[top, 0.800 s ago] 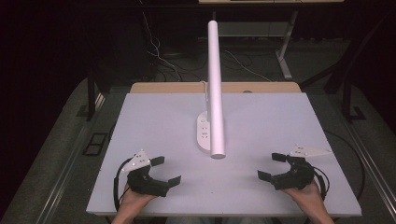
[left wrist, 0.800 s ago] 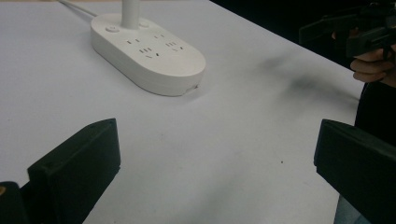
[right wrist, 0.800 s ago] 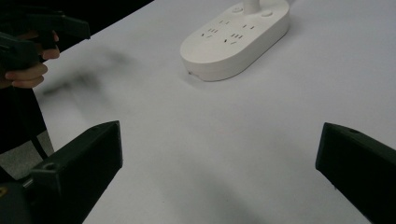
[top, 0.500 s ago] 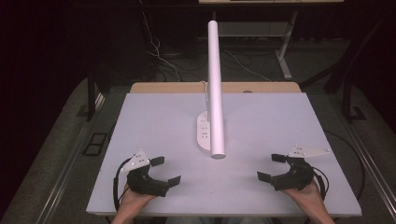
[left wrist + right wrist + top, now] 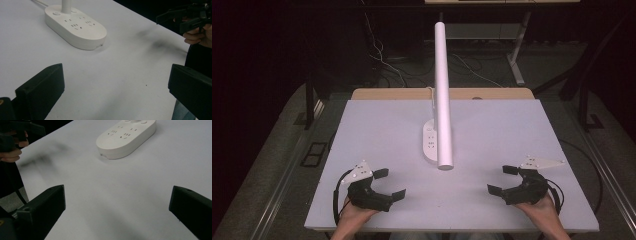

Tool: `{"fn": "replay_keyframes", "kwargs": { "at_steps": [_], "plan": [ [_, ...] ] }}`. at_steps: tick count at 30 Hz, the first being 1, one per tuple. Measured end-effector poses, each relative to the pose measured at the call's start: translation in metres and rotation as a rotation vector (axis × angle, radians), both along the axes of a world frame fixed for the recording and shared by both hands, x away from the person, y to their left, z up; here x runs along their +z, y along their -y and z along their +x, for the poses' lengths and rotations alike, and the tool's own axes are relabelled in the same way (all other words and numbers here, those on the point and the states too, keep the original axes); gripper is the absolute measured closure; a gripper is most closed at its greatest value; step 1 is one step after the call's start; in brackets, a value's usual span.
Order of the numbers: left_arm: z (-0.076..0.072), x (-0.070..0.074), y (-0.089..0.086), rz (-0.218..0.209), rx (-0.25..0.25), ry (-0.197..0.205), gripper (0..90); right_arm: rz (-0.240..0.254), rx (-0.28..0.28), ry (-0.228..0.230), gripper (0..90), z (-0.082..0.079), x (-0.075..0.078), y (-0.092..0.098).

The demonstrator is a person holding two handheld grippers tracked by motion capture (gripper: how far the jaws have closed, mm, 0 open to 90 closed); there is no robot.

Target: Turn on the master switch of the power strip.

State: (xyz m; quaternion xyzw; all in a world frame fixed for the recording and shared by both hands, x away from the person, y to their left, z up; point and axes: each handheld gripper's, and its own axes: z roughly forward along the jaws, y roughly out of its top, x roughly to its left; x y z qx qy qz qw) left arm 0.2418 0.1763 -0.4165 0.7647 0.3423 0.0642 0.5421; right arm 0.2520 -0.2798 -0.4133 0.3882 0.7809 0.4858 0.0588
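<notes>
Left gripper [image 5: 382, 185], black, sits near the front-left edge of the pale lavender surface [image 5: 377, 130]; fingers spread wide, nothing btwn them. Centre: white oval plastic power strip base [image 5: 431, 143] w/ a tall white tube post [image 5: 443, 95] rising from it, well apart from both grippers. Right gripper [image 5: 503, 180] mirrors the left at front-right, fingers likewise spread & empty. Prob. a ready pose: both angled inward toward the base, the nearest thing to reach.
</notes>
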Motion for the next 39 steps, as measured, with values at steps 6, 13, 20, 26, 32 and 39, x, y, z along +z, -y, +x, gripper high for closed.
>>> {"fn": "replay_keyframes", "kwargs": {
  "at_steps": [6, 13, 20, 26, 32, 39],
  "plan": [
    [0.001, 0.003, 0.001, 0.01, -0.001, -0.002, 0.0, -0.006, 0.004, 0.0, 0.1, -0.002, 0.0, 0.0],
    [0.004, 0.005, 0.003, 0.025, -0.009, -0.011, 0.0, -0.003, -0.002, -0.001, 0.1, -0.002, 0.001, 0.003],
    [0.01, 0.009, 0.004, 0.031, -0.017, -0.019, 0.0, -0.011, -0.003, 0.0, 0.1, -0.003, 0.001, 0.004],
    [0.016, 0.015, 0.007, 0.047, -0.035, -0.029, 0.1, -0.014, -0.007, 0.003, 0.1, -0.003, 0.001, 0.005],
    [0.024, 0.021, 0.012, 0.053, -0.045, -0.036, 0.1, -0.013, -0.01, 0.003, 0.0, -0.002, 0.001, 0.006],
    [0.033, 0.027, 0.019, 0.078, -0.061, -0.039, 0.1, -0.014, -0.009, 0.004, 0.0, -0.003, 0.001, 0.006]
  ]
}}
